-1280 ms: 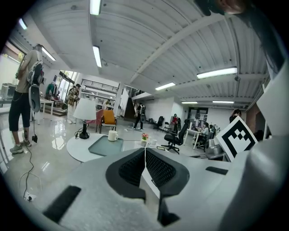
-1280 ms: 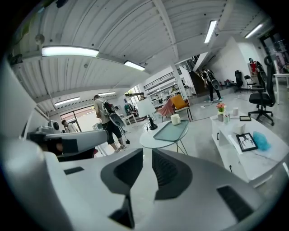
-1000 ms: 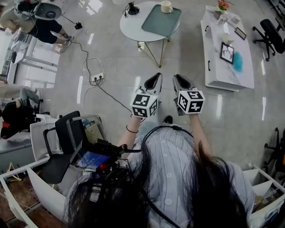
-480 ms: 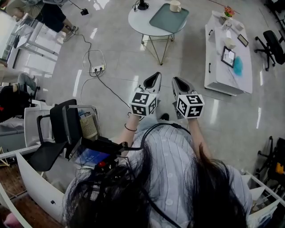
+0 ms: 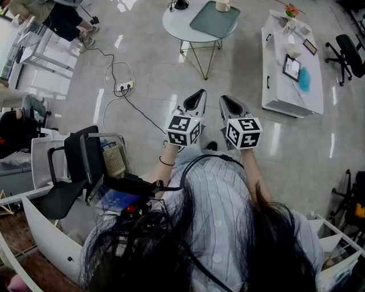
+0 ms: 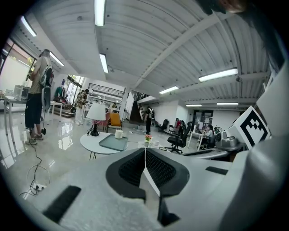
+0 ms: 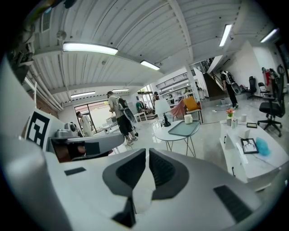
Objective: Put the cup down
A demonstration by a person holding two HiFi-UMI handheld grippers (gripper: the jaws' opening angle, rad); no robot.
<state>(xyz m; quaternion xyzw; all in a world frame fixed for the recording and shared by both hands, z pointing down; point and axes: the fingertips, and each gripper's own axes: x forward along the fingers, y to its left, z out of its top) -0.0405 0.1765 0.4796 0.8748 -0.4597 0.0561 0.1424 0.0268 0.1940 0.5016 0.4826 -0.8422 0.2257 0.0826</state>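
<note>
The round table (image 5: 174, 24) and cup (image 5: 223, 5) have slid toward the head view's top edge

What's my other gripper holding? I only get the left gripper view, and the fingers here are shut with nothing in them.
Observer: Nothing. In the right gripper view the fingers of the right gripper are shut together and empty.
Operator: I see a little flower far off. What's it standing on?
Observer: It stands at the far end of a long white table. Nearer on that table lies a framed picture with a blue thing beside it.
Operator: Is anything close to me?
Observer: The head view shows a black chair close by on your left, behind the grippers.
</note>
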